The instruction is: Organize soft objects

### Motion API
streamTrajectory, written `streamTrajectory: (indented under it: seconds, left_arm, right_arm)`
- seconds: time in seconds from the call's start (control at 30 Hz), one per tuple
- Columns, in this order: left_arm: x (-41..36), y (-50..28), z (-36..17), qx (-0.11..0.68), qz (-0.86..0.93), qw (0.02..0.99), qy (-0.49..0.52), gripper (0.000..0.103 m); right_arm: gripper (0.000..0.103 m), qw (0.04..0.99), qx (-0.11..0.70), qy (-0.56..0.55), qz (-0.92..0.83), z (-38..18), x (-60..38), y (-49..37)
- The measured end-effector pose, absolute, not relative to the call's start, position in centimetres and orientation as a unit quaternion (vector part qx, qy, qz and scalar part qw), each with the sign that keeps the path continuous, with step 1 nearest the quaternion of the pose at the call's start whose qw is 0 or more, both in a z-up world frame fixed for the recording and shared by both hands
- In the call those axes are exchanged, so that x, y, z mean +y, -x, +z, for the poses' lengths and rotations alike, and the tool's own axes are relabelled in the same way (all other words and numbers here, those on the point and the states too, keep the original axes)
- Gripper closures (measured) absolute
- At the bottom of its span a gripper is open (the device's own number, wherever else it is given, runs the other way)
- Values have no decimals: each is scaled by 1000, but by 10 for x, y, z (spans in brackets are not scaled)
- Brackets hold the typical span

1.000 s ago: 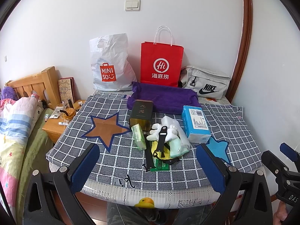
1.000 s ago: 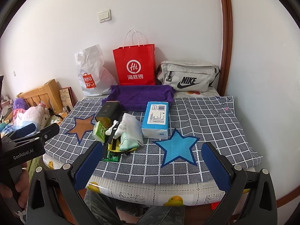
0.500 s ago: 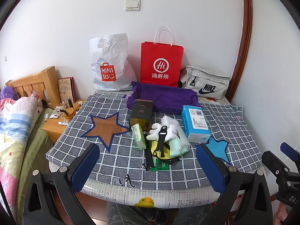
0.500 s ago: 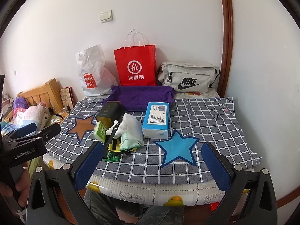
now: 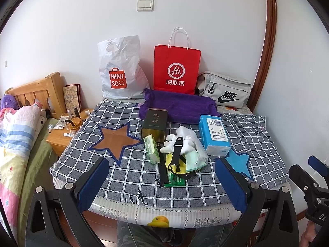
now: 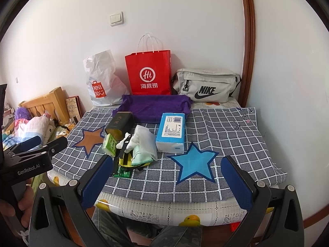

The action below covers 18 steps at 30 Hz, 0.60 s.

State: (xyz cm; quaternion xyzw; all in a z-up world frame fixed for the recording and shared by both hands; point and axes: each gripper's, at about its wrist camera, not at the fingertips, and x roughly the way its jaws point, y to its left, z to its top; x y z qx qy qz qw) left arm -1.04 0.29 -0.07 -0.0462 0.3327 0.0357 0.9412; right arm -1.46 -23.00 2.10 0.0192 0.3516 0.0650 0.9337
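Note:
A pile lies mid-table on the checked cloth [image 5: 127, 177]: a white glove [image 5: 185, 142] with a clear bag, a pale green cloth [image 5: 192, 162], a yellow item, a black strap [image 5: 177, 150] and a green tissue pack [image 5: 151, 148]. A blue tissue pack [image 5: 214, 133] lies to its right and also shows in the right wrist view [image 6: 171, 131]. A purple towel [image 5: 181, 107] lies behind. My left gripper [image 5: 162, 185] is open and empty, short of the pile. My right gripper [image 6: 166, 183] is open and empty near the blue star [image 6: 194, 162].
A dark tin box [image 5: 154, 122] lies behind the pile. A Miniso plastic bag [image 5: 120, 70], a red paper bag [image 5: 176, 70] and a grey Nike bag [image 5: 225, 92] stand against the wall. A bed [image 5: 16, 131] and a wooden nightstand [image 5: 61, 135] are to the left.
Both grippers have barely shifted; the right wrist view has drifted slightly. Nothing on the table has moved.

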Motion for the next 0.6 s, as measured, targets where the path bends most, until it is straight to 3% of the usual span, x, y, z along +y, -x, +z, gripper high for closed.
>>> streamTrajectory:
  seconds: [0.37, 0.6]
  left_arm:
    - [18, -15, -21, 352, 63, 933, 49, 0]
    - [37, -45, -57, 384, 70, 919, 55, 0]
  right_arm:
    - [0, 926, 371, -30, 65, -1, -239, -1]
    - [1, 902, 425, -31, 64, -51, -240, -36]
